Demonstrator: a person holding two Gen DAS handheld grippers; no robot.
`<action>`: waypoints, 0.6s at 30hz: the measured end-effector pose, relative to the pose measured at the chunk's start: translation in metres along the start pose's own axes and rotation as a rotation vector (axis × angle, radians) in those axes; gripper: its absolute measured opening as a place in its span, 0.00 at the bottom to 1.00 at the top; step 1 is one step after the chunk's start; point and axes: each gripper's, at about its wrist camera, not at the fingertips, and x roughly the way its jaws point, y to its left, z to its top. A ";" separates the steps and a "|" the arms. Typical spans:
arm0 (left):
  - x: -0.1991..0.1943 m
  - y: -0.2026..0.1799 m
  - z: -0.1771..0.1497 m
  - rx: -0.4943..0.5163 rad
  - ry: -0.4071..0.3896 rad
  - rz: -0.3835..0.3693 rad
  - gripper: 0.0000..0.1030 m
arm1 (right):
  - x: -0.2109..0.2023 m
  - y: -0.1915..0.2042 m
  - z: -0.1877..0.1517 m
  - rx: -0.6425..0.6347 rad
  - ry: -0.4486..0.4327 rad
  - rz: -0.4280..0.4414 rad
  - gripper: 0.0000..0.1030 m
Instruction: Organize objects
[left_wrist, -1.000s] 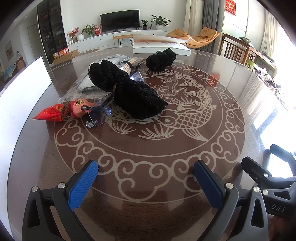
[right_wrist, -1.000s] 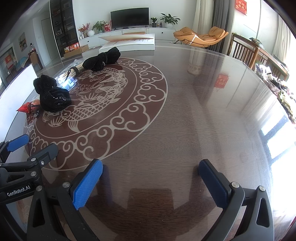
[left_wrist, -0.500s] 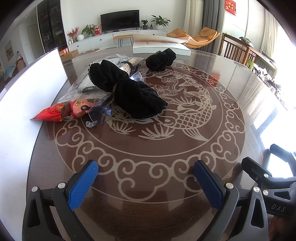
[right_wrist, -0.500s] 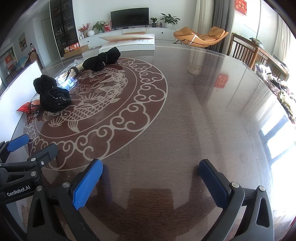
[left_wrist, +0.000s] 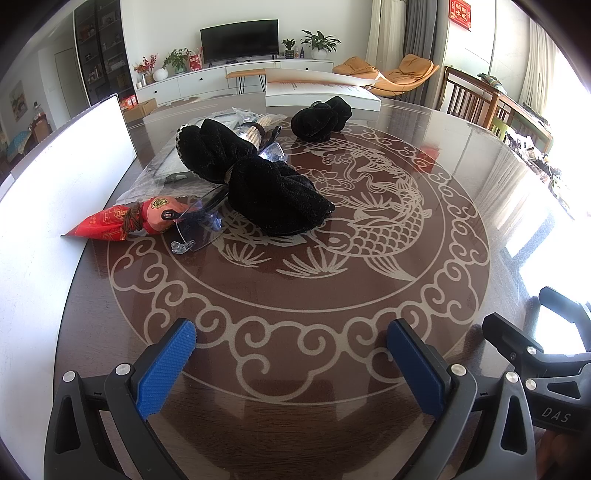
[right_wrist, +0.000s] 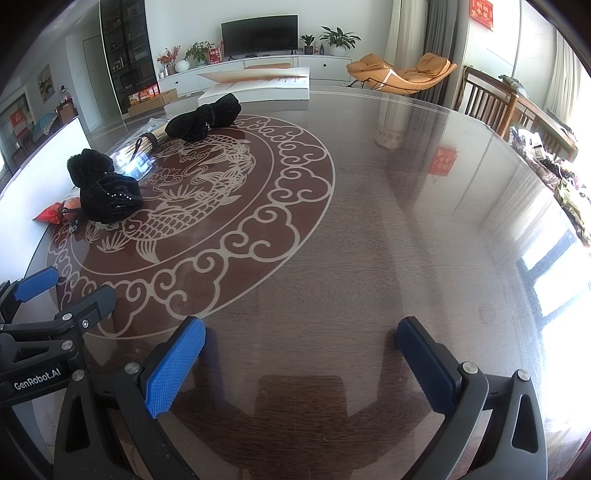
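A white board (left_wrist: 62, 177) along the table's left edge is the only thing that has changed: a second ago it stood lower and nearer the camera, and now its far end is tipped up by the clutter, perhaps a lid or box wall being moved, though the fisheye makes that hard to judge. Nothing on the table (left_wrist: 461, 192) has shifted, so sorting has not yet begun.

The left gripper (left_wrist: 291, 354) hovers released, jaws wide, gripping nothing. Well ahead of it lie the large black cloth bundle (left_wrist: 273, 192), clear glasses (left_wrist: 199, 229) and a red packet (left_wrist: 122, 221) touching each other; a smaller black bundle (left_wrist: 321, 118) sits farther back. The right gripper (right_wrist: 299, 354) is also spread and empty over bare tabletop, the pile far off to its left
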 end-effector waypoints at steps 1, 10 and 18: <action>0.000 0.000 0.000 0.000 0.000 0.000 1.00 | 0.000 0.000 0.000 0.000 0.000 0.001 1.00; 0.000 0.000 0.000 0.000 0.000 0.000 1.00 | 0.000 0.000 -0.001 -0.007 -0.001 0.006 1.00; -0.029 0.013 -0.037 0.077 0.054 -0.052 1.00 | 0.003 0.013 0.035 -0.088 0.037 0.179 1.00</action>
